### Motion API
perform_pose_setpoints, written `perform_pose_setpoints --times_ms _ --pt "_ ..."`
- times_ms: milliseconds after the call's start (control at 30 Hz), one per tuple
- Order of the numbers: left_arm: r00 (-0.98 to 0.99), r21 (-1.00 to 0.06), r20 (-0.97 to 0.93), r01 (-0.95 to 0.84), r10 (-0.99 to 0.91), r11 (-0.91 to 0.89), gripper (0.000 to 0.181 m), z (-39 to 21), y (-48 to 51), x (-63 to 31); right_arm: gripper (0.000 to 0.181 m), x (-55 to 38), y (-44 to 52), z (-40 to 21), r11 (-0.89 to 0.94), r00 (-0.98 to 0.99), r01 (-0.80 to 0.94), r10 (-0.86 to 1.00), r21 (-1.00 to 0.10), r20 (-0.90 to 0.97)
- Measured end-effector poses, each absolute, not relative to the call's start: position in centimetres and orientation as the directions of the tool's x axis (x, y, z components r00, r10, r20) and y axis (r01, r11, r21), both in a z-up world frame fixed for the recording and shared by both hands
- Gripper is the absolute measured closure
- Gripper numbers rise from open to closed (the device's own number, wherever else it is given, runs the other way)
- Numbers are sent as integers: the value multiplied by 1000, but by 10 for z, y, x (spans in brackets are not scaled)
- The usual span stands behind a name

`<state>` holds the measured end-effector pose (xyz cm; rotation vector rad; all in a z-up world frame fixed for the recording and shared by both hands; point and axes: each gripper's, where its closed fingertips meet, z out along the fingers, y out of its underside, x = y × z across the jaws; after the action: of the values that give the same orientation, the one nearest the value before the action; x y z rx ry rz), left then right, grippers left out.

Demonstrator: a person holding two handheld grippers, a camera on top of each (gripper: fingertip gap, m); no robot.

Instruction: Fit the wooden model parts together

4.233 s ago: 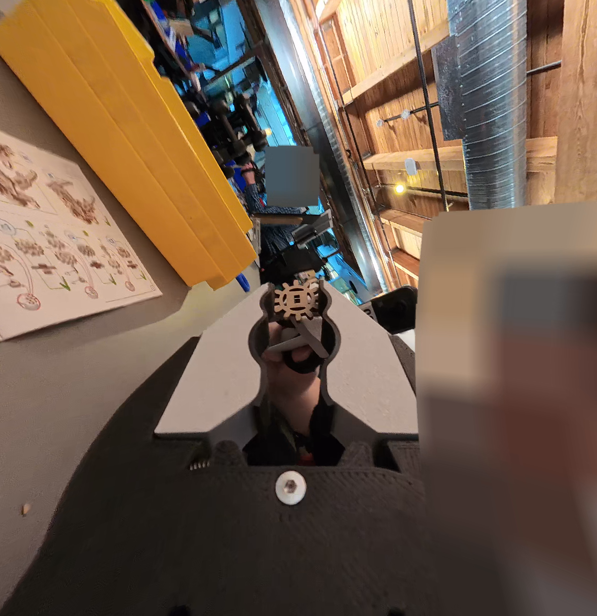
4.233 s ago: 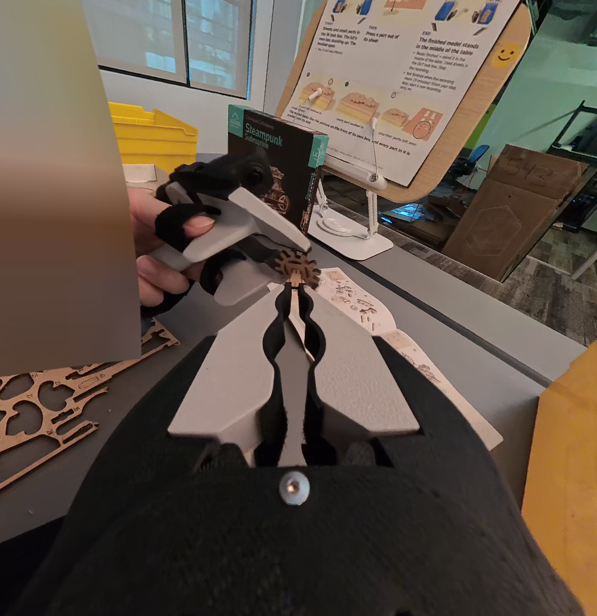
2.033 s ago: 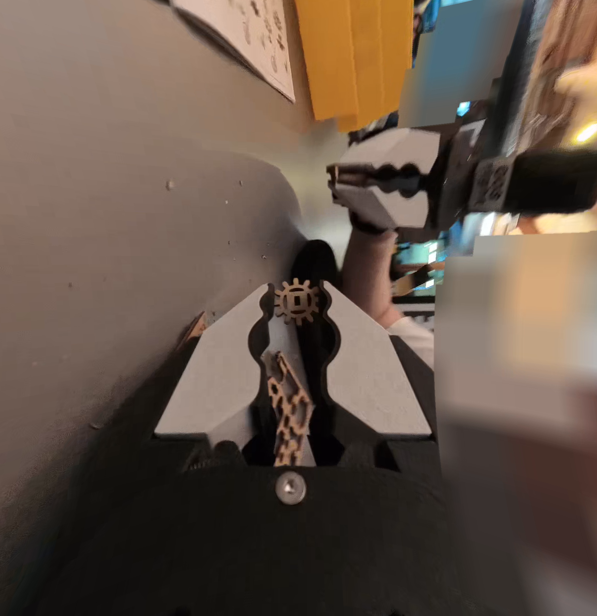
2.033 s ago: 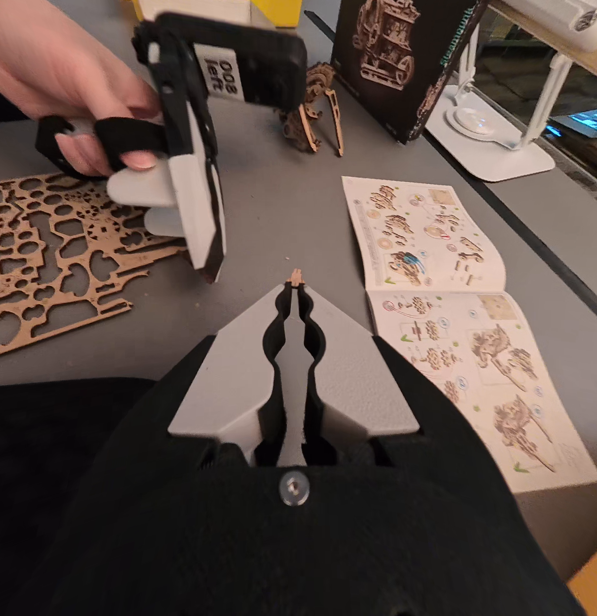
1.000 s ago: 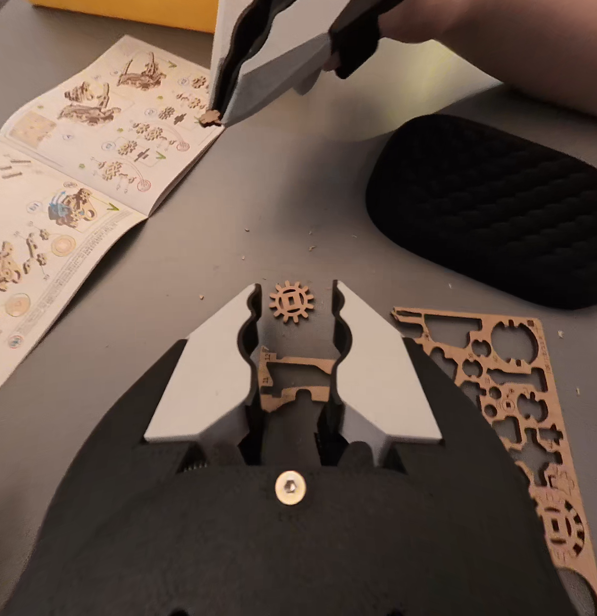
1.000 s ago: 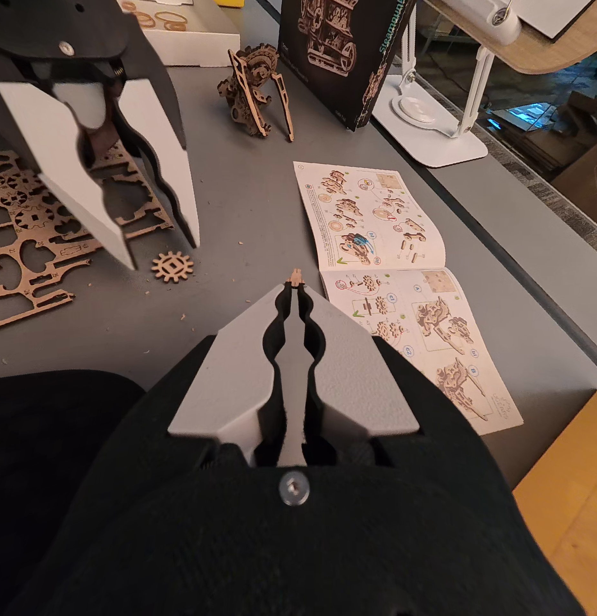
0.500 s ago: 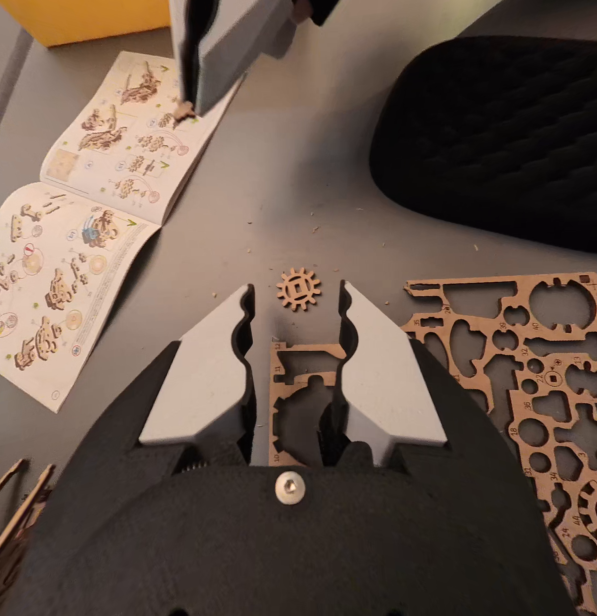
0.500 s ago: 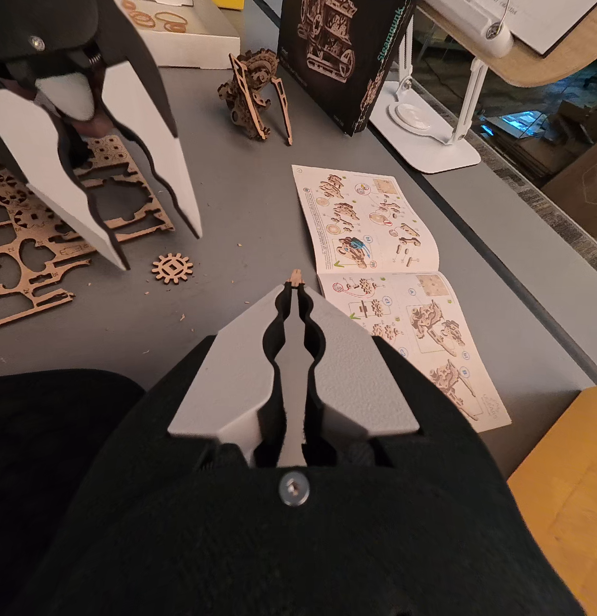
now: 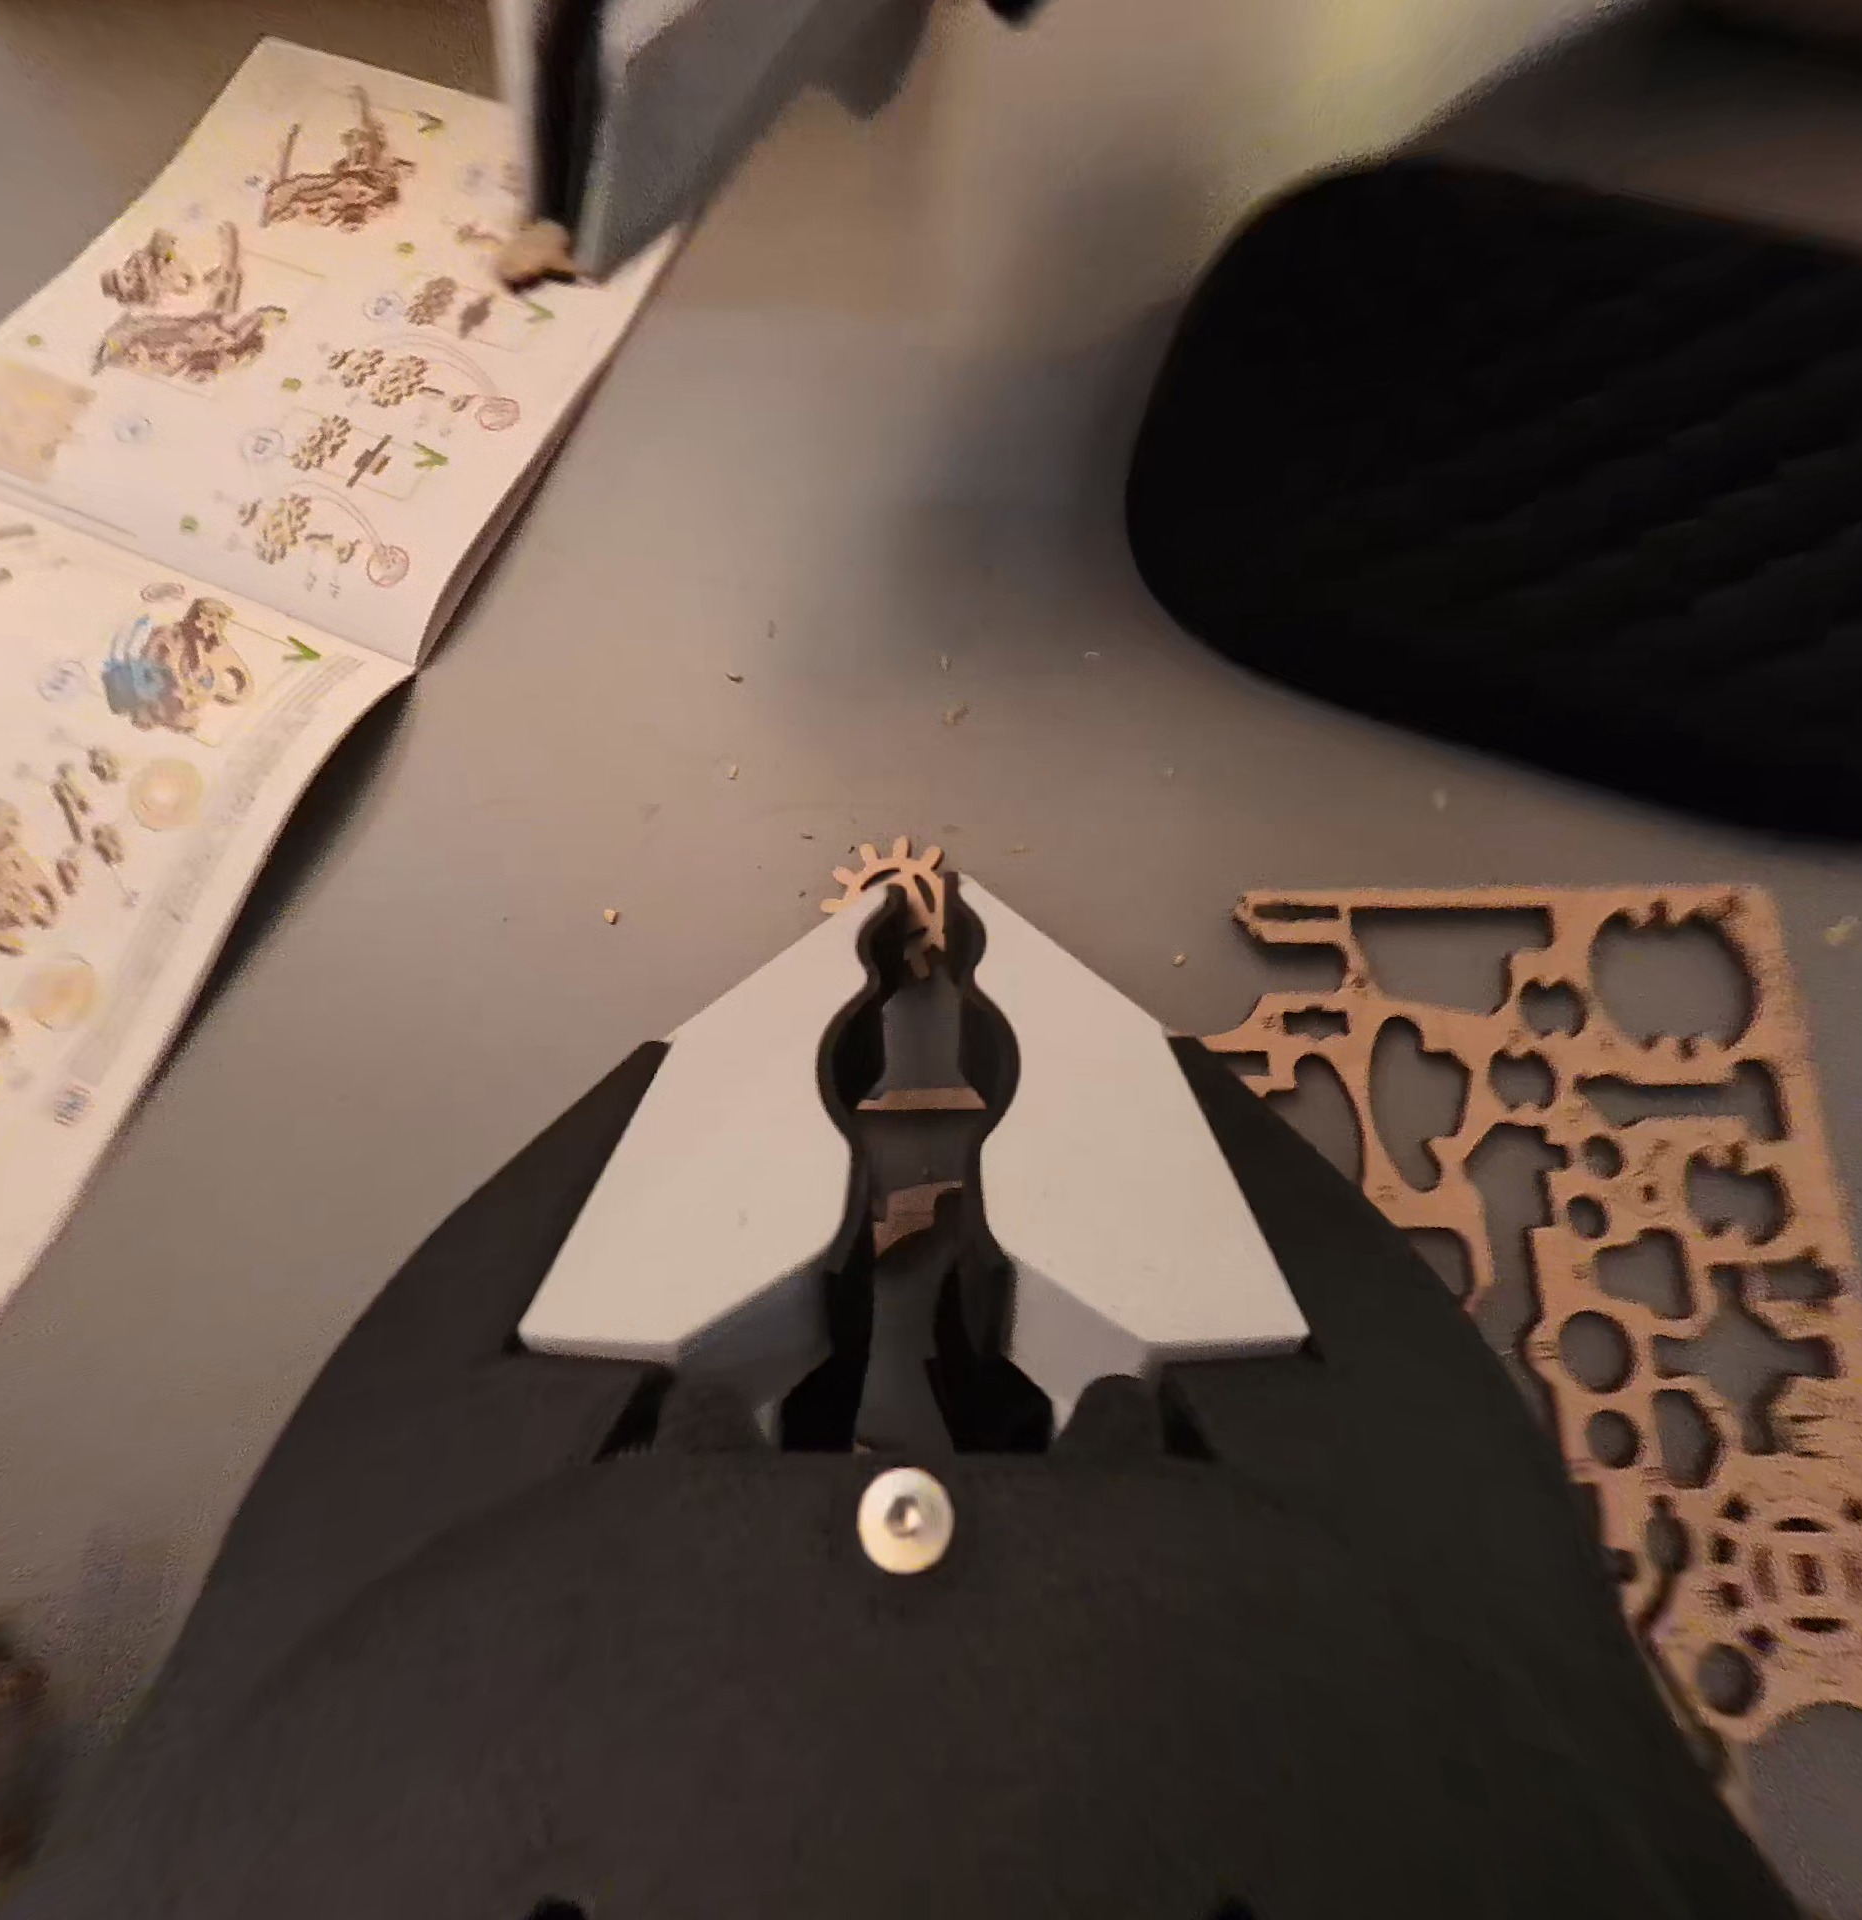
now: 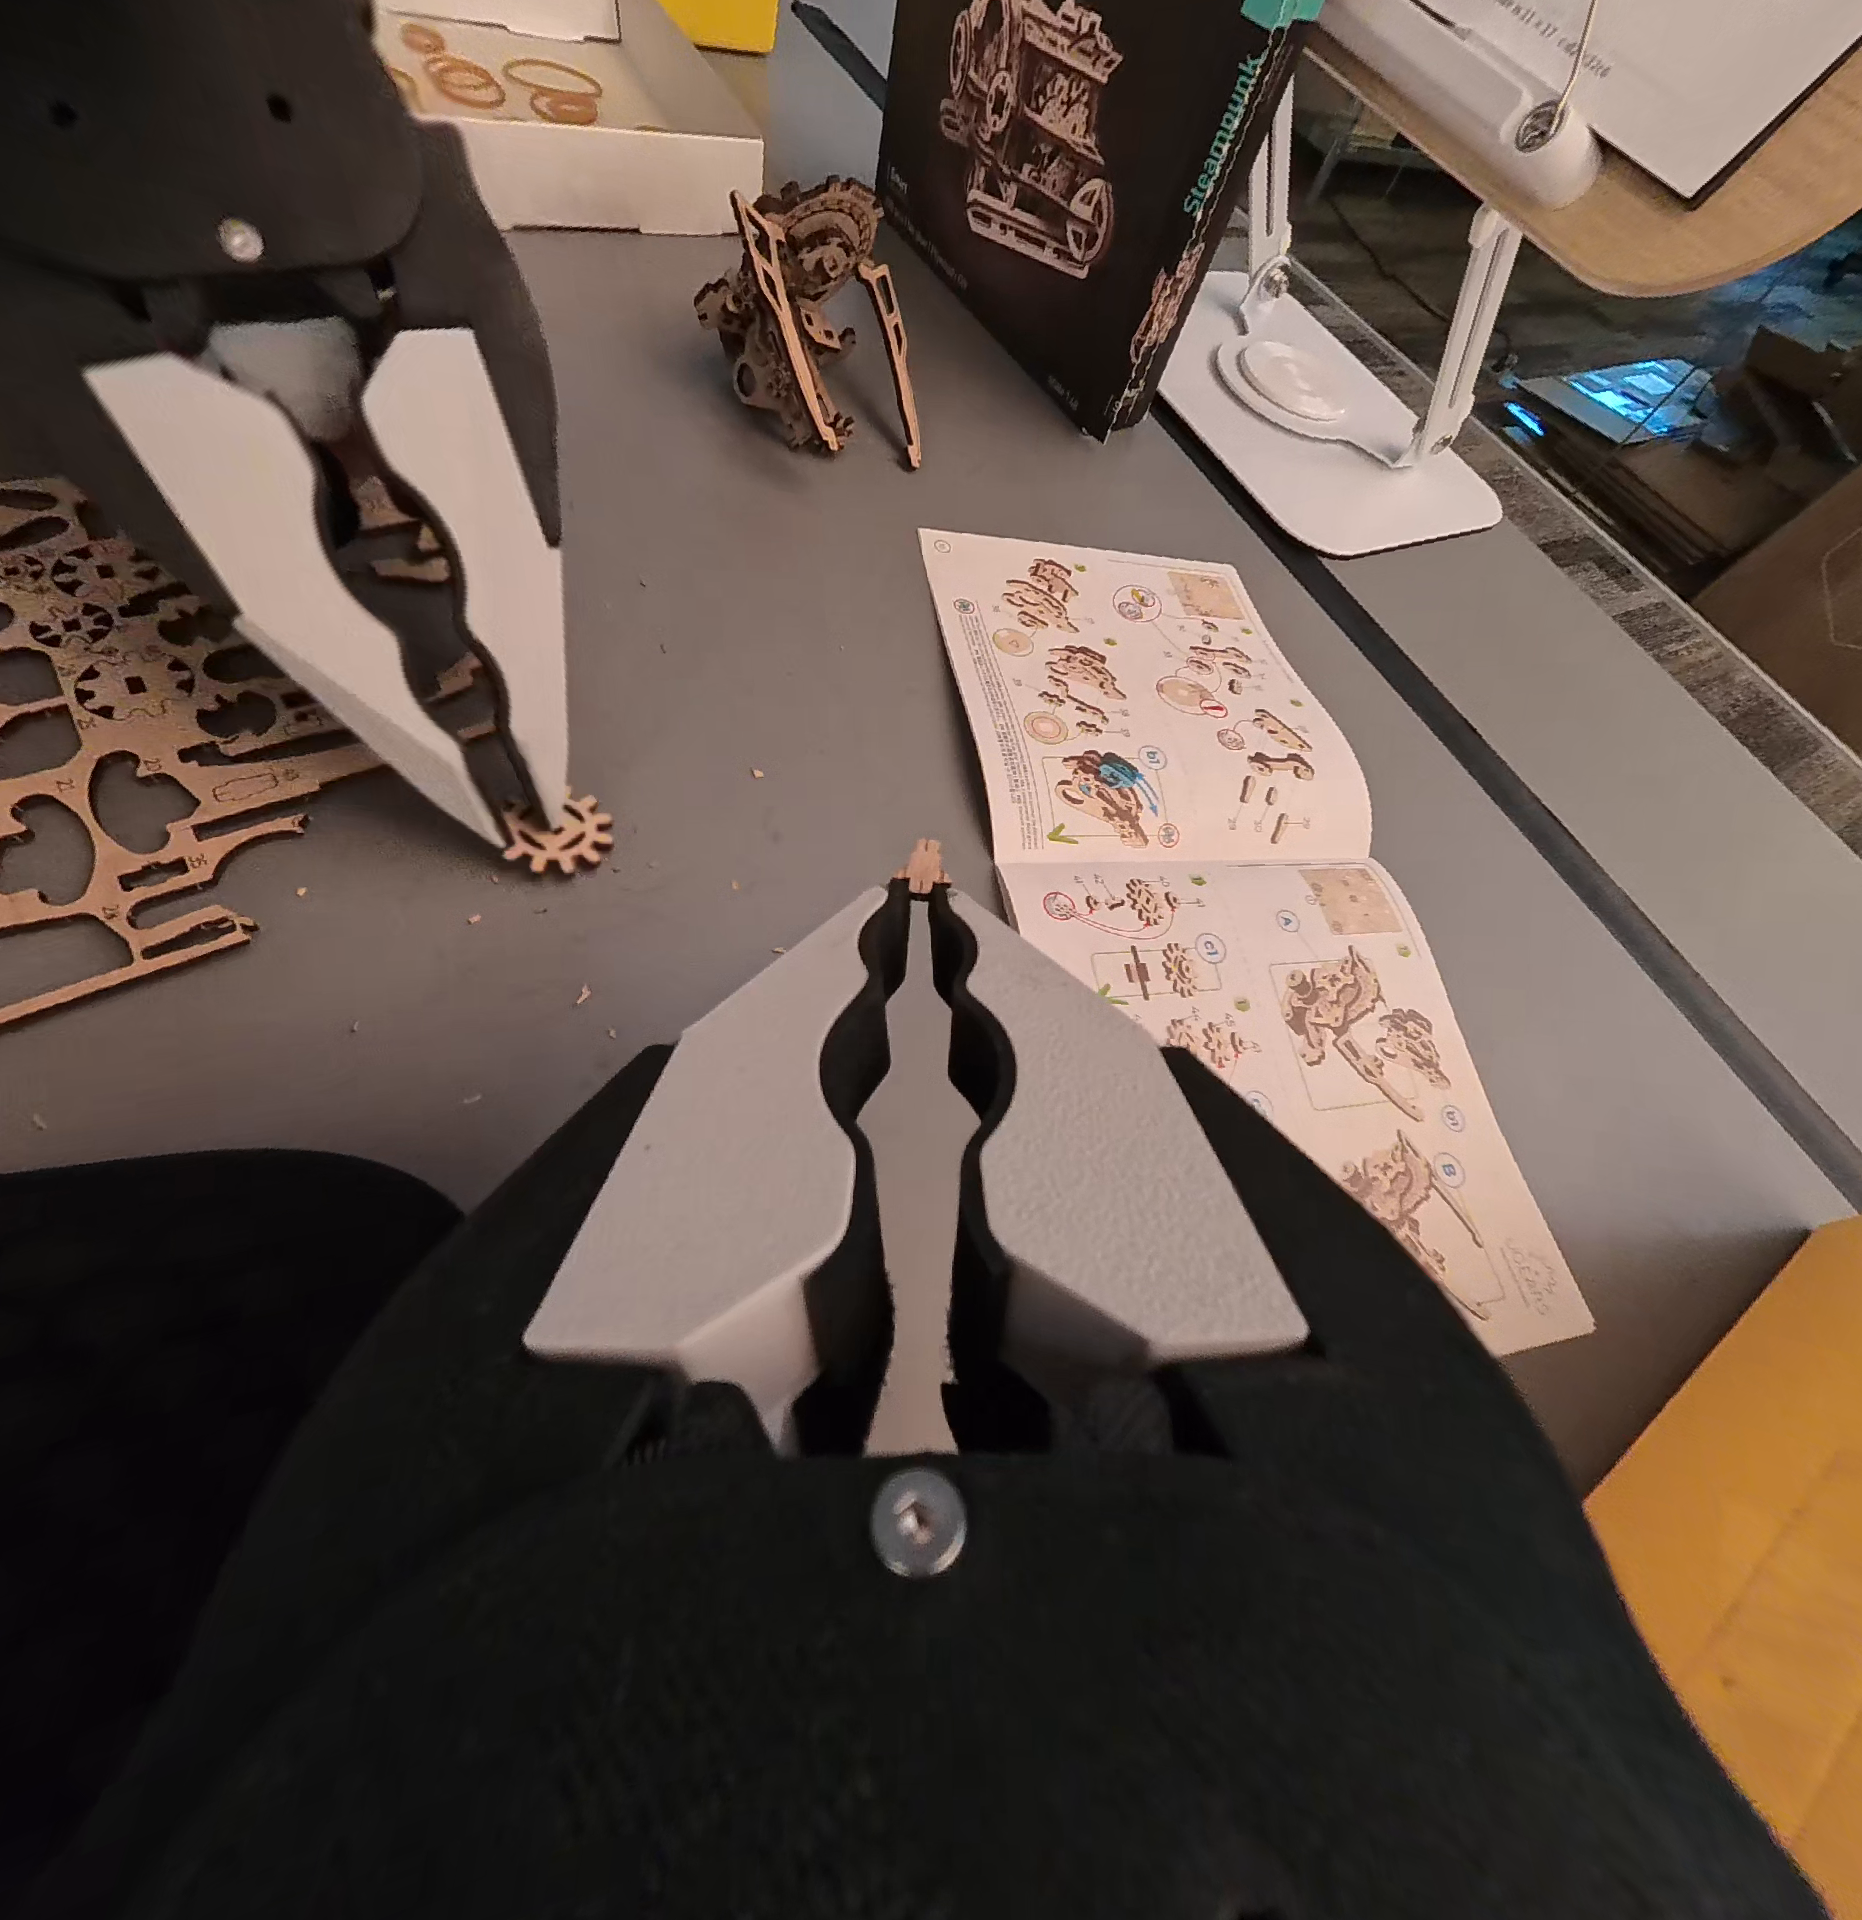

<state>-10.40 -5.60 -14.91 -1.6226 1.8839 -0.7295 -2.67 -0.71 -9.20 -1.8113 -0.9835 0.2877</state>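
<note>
A small wooden gear (image 9: 885, 883) lies on the grey table (image 9: 698, 831). My left gripper (image 9: 906, 909) is shut on the gear's near edge, tips down at the table; the right wrist view shows the same pinch, gripper (image 10: 527, 816) on gear (image 10: 568, 831). My right gripper (image 10: 922, 888) is shut on a small wooden peg (image 10: 924, 862) that sticks out past its tips, held above the table to the right of the gear. It also shows at the top of the left wrist view (image 9: 553, 244), over the booklet.
A punched wooden parts sheet (image 10: 75, 727) lies left of the gear. An open instruction booklet (image 10: 1166, 779) lies to the right. A partly built model (image 10: 802, 301), a dark box (image 10: 1052, 187), a white stand (image 10: 1342, 436), a black pad (image 9: 1529, 468) and a yellow bin (image 10: 1758, 1455) surround them. Left tips to right tips: about 11 centimetres.
My left gripper let the gear go onto the table, opened and hung above it, then came down and shut on the gear. My right gripper keeps the peg and has barely moved.
</note>
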Motion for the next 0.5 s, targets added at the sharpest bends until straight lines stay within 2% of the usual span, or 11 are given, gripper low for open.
perform_pose_setpoints --times_ms 33,133,200,267,333,367,400,500 --pt "-94 -732 23 -679 -995 47 177 -143 -55 -103 179 -27 -7 -92 -156 638 492 735 -857 232" --pt "-13 -763 308 -601 -951 -238 181 -123 -47 -102 179 -30 -8 -95 -158 630 497 742 -853 230" --pt "10 -734 504 -523 -864 -434 181 -107 -41 -102 179 -32 -9 -97 -158 625 502 745 -850 231" --pt "37 -690 605 -474 -796 -547 181 -100 -30 -104 179 -35 -10 -98 -159 618 503 753 -850 225" --pt "65 -711 516 -523 -854 -470 181 -110 -28 -108 179 -36 -11 -99 -155 612 512 756 -845 232" --pt "74 -725 442 -558 -894 -404 168 -115 -30 -108 179 -37 -11 -99 -152 609 517 756 -842 238" --pt "77 -726 372 -597 -925 -341 144 -119 -35 -107 179 -37 -12 -98 -148 608 519 756 -842 242" --pt "14 -691 155 -713 -988 -119 141 -136 -50 -102 179 -34 -11 -94 -142 614 515 749 -845 248"
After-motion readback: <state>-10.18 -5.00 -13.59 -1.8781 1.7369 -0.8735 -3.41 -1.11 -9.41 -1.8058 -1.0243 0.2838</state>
